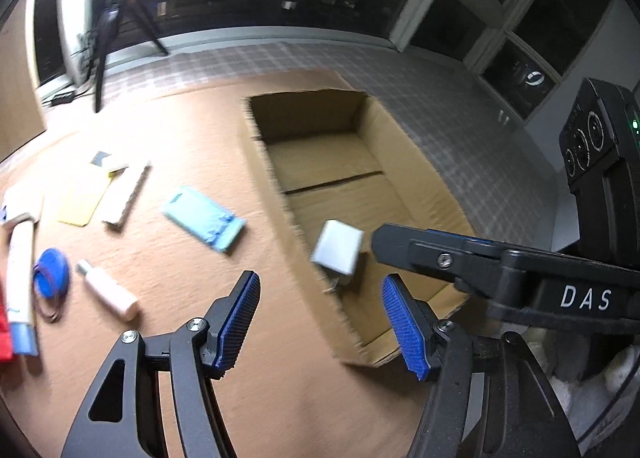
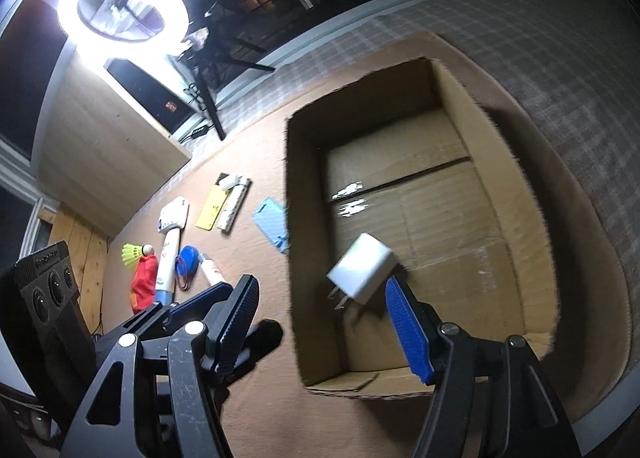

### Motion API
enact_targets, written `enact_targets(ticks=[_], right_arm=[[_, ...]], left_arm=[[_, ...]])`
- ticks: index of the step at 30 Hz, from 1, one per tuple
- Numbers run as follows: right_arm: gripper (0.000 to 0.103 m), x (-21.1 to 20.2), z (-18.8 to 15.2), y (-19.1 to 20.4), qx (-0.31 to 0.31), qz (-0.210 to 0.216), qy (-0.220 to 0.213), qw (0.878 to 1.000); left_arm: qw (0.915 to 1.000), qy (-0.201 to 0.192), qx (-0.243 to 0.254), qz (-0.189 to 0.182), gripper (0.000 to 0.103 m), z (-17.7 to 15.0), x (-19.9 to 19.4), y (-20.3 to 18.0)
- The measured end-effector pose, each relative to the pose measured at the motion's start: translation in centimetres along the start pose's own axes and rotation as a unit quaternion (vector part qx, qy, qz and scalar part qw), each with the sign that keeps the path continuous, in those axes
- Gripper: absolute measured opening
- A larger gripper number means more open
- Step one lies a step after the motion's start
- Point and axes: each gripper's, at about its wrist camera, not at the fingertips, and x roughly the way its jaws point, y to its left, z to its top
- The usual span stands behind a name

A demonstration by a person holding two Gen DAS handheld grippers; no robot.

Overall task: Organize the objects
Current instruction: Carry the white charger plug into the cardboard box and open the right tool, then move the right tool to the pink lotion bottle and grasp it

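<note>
A white plug-in charger [image 1: 338, 252] [image 2: 364, 270] is blurred and tilted over the near end of the open cardboard box [image 1: 400, 161] [image 2: 496, 185], its prongs pointing down. No pad presses on it. My left gripper [image 1: 320, 280] stands open just in front of it, over the box's near left wall. My right gripper [image 2: 320, 282] is open too, and its right pad [image 2: 404, 322] is close beside the charger. In the left wrist view the right gripper's fingers [image 1: 400, 246] reach in from the right. The box holds nothing else that I can see.
On the brown mat left of the box lie a light-blue pack [image 1: 204, 217], a pale pink bottle [image 1: 108, 290], a blue disc with a rubber band [image 1: 50, 272], a white tube [image 1: 20, 266], a yellow card [image 1: 82, 197] and a white stick box [image 1: 124, 193]. A shuttlecock [image 2: 134, 254], red pouch [image 2: 144, 282] and ring light [image 2: 122, 3] lie farther left.
</note>
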Motion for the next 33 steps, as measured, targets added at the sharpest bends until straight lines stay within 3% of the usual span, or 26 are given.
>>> enact_targets(ticks=[10, 21, 33], right_arm=[[0.062, 2.5, -0.3, 4.7, -0.04, 0.009, 0.014, 0.999], [0.063, 5.8, -1.3, 8.1, -0.064, 0.005, 0.041, 0.997], [0.063, 7.3, -1.9, 9.3, -0.07, 0.002, 0.056, 0.996]], left_arm=[[0.9958, -0.009, -0.077, 0.048, 0.067, -2.2, -3.7, 9.3], [0.9871, 0.003, -0.144, 0.07, 0.067, -4.3, -4.7, 18.4], [0.9847, 0.013, -0.16, 0.068, 0.067, -4.3, -2.7, 22.2]])
